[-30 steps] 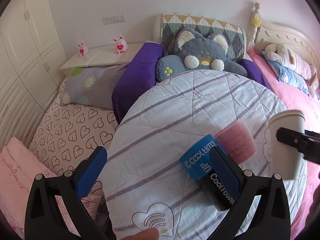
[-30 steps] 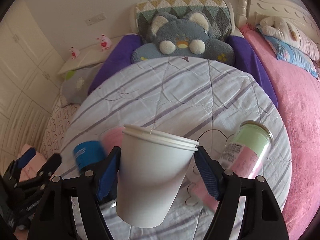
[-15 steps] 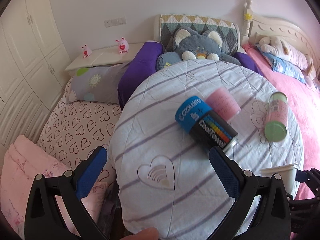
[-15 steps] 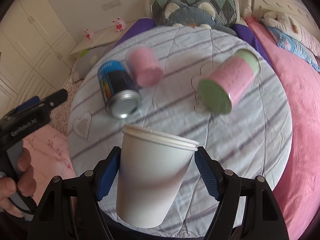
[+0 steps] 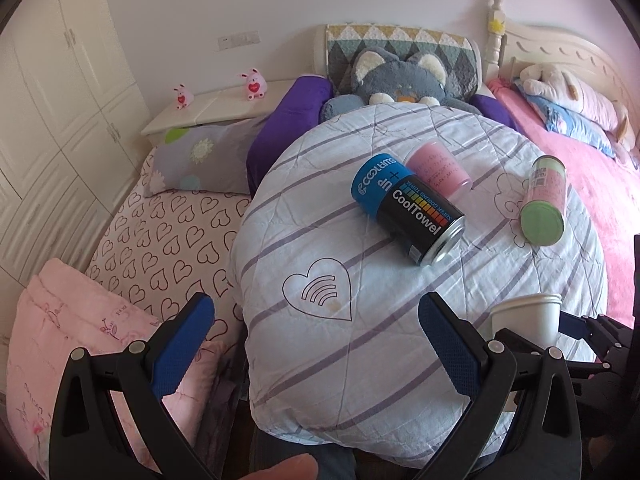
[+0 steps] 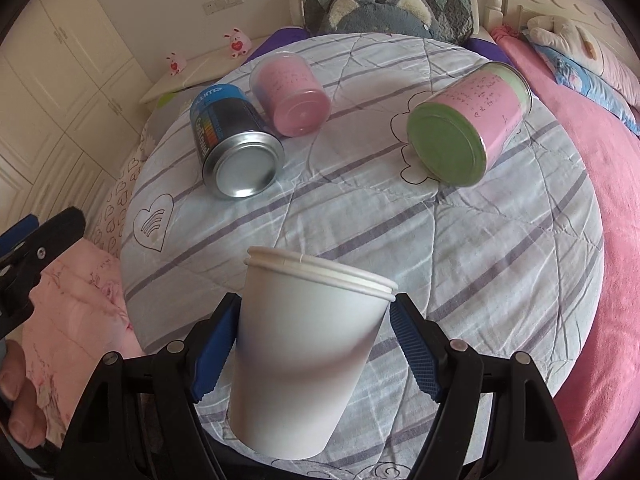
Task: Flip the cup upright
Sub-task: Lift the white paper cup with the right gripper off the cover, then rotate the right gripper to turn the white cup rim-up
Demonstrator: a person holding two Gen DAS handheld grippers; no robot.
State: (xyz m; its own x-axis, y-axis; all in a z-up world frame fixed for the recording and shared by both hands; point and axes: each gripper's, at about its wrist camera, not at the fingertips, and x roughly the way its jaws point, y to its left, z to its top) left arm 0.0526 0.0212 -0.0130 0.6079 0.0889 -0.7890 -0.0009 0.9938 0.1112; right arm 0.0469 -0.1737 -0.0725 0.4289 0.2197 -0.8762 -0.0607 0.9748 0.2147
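A white paper cup (image 6: 308,356) stands rim-up between the blue pads of my right gripper (image 6: 314,320), which is shut on it and holds it over the near edge of the round striped table (image 6: 460,248). The cup also shows in the left wrist view (image 5: 528,318) at the lower right, still in that gripper. My left gripper (image 5: 316,332) is open and empty, near the table's front left edge, over the heart print.
A blue and black CoolTowel can (image 5: 408,210), a pink tub (image 5: 438,172) and a pink and green can (image 5: 544,206) lie on their sides on the table. Beds, pillows and a grey plush toy (image 5: 396,80) surround it.
Both grippers have pulled back toward the near edge of the table. The cup has stayed upright in the right gripper. The left gripper has stayed open.
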